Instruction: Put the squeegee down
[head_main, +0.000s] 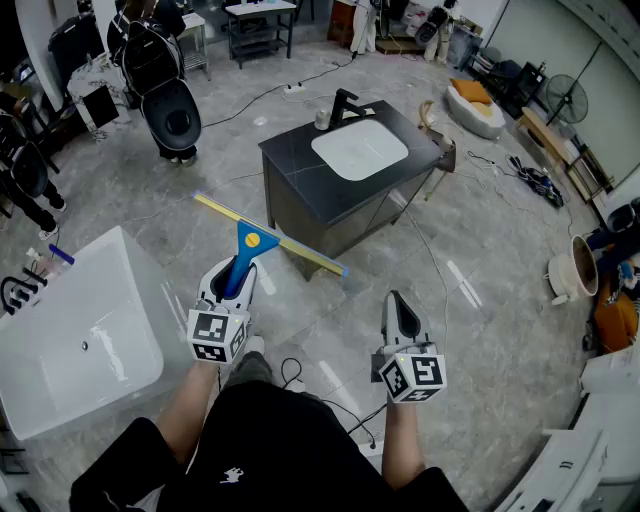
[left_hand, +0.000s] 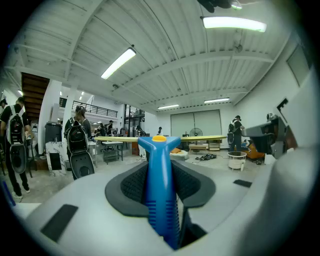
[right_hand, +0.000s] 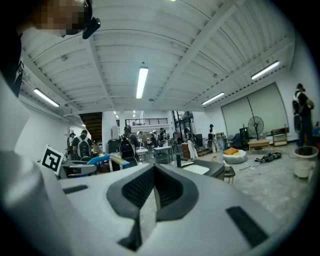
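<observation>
Nearest, the person's left gripper (head_main: 230, 283) is clamped on the blue handle of the squeegee (head_main: 270, 240), jaws part-way closed around it, so the yellow blade rides crosswise out front, about level in the air (not yet set down). It seems to hang over bare floor (head_main: 480, 250), just short of the dark vanity (head_main: 300, 160) beyond. The right gripper (head_main: 398, 308), pinched together on nothing, hovers to the right, clear of the blade
</observation>
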